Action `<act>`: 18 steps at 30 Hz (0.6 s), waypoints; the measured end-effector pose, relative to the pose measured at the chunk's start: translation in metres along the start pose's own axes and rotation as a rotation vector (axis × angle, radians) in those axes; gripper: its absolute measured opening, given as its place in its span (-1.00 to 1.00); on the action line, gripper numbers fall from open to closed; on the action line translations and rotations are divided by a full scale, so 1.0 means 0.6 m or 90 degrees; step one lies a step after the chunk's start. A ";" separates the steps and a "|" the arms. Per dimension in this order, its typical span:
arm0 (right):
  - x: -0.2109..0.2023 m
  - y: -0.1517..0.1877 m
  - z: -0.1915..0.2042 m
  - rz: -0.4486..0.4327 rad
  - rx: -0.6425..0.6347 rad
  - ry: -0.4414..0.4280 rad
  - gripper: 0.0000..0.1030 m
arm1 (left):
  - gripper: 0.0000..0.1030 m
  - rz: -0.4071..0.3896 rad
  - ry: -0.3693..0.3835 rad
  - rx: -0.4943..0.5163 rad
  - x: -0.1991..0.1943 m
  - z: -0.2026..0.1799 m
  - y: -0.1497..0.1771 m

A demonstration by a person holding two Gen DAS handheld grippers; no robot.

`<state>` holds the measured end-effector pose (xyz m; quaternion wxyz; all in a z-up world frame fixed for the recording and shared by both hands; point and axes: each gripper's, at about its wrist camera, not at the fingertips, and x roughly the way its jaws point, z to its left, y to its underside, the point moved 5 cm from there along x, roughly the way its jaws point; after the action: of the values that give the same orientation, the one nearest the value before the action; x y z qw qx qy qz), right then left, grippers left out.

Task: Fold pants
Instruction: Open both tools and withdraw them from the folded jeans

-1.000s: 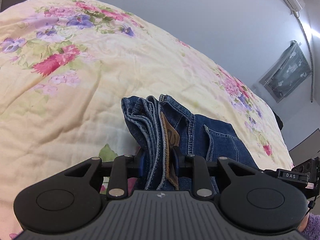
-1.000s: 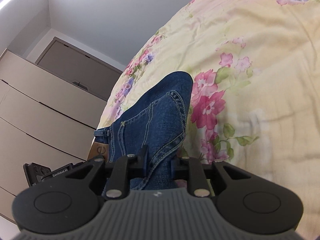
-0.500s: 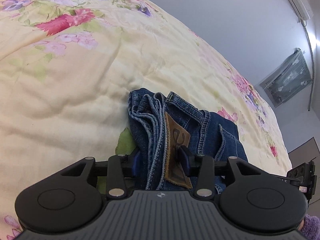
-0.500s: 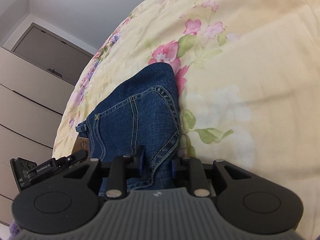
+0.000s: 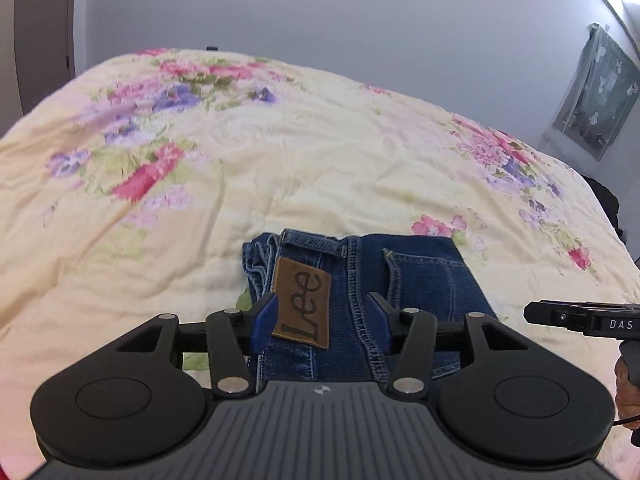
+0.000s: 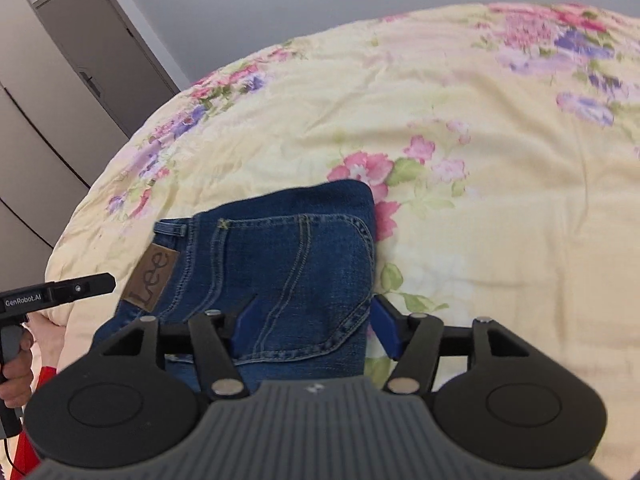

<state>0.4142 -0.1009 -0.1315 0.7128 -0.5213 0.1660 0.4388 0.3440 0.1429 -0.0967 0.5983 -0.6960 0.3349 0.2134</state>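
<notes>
The blue jeans [image 5: 420, 264] lie folded into a compact stack on the bed, waistband and brown leather patch [image 5: 302, 304] on top. My left gripper [image 5: 322, 316] hovers just above the waistband end; its jaws are opening, with denim below them but not pinched. In the right wrist view the jeans [image 6: 280, 240] show a back pocket and the patch [image 6: 151, 276]. My right gripper [image 6: 316, 320] hangs over the folded edge, its jaws opening, and the blue pads [image 6: 386, 324] stand off the cloth. Each view catches the other gripper at its side edge.
A pale yellow floral quilt [image 5: 280, 152] covers the whole bed [image 6: 480, 200]. Beige wardrobe doors [image 6: 100, 40] stand beyond the bed's left side. A grey wall hanging [image 5: 596, 92] is at the far right. A person's hand [image 6: 16, 376] grips the left tool's handle.
Both grippers were shut on the jeans' folded edges; they have let go, spread their jaws and drawn up and back. The jeans now lie flat on the quilt.
</notes>
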 end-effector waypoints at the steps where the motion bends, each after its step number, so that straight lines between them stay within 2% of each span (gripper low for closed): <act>1: -0.018 -0.003 0.012 -0.011 -0.016 0.002 0.16 | 0.15 -0.009 -0.014 0.015 -0.018 -0.014 -0.003; 5: -0.098 -0.002 0.064 -0.063 -0.092 0.022 0.36 | 0.20 -0.060 -0.060 0.074 -0.093 -0.071 -0.005; 9: -0.179 0.023 0.114 -0.117 -0.167 0.045 0.41 | 0.41 -0.102 -0.102 0.107 -0.160 -0.128 0.010; 15: -0.276 0.097 0.160 -0.172 -0.202 0.057 0.43 | 0.58 -0.133 -0.183 0.123 -0.220 -0.191 0.070; 18: -0.308 0.137 0.172 -0.189 -0.206 0.063 0.57 | 0.66 -0.138 -0.186 0.099 -0.240 -0.201 0.111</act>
<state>0.2226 -0.0867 -0.0109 0.6677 -0.6686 0.0493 0.3236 0.1846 0.0516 -0.0188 0.7118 -0.6415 0.1829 0.2199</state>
